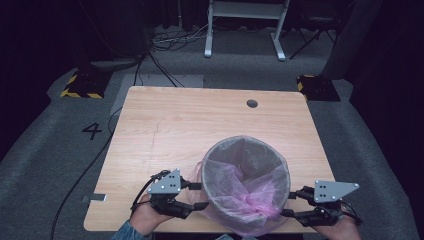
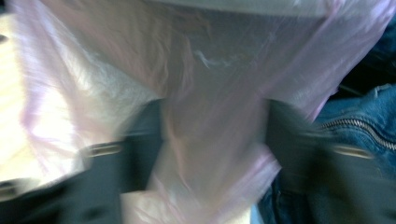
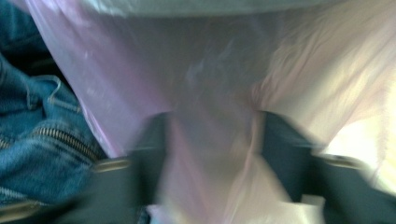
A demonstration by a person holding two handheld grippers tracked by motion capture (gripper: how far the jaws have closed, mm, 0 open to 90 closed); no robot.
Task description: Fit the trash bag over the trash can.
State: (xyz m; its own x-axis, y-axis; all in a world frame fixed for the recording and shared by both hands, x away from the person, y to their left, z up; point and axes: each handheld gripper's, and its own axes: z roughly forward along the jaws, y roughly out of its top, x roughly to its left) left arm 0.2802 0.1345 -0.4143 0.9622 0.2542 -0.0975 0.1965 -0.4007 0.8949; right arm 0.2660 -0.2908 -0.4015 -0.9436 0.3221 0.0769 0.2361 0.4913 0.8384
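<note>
Pink bag [image 1: 235, 180] translucent, crinkled, lining grey bin [image 1: 246, 141]; both grippers' jaws pinch bag film.

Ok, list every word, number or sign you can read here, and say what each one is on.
"4": a dark numeral on the grey floor, left of the table.
Yellow-and-black hazard stripes, no lettering: on the block by the table's far left corner.
Nothing to read on the bin, its pink bag or the gripper plates.
</note>
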